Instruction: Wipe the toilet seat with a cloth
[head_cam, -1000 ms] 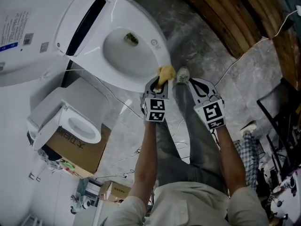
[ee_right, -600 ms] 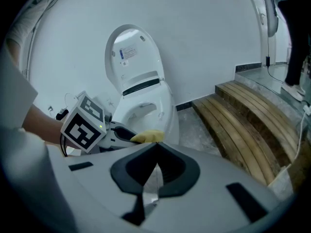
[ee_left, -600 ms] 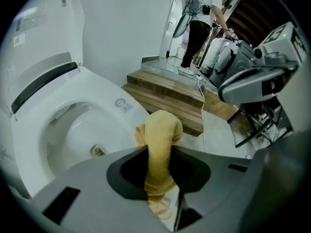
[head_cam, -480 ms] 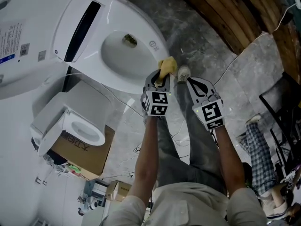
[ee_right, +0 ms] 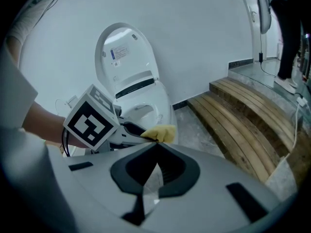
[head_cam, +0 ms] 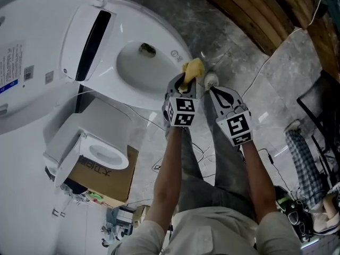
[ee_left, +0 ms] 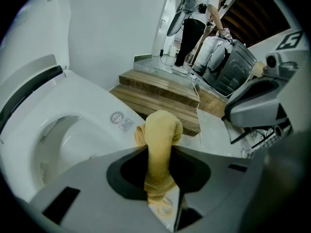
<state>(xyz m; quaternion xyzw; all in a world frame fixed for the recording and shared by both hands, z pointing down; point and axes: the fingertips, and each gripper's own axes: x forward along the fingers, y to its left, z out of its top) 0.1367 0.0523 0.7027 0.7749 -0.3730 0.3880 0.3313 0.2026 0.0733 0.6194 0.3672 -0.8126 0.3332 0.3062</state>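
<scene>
The white toilet seat lies down around the bowl, its lid raised at the left. A yellow cloth rests at the seat's front right rim; whether it presses on the rim I cannot tell. My left gripper is shut on the cloth, which sticks out past the jaws beside the seat. My right gripper hovers just right of it over the floor, jaws shut and empty. In the right gripper view the left gripper holds the cloth before the toilet.
A smaller toilet sits on a cardboard box at lower left. Wooden steps run along the upper right. Cables cross the stone floor. The person's shoe stands by the rim. Another person's leg is at right.
The left gripper has carried the cloth a little further round the front right rim, away from the body. The right gripper has followed beside it.
</scene>
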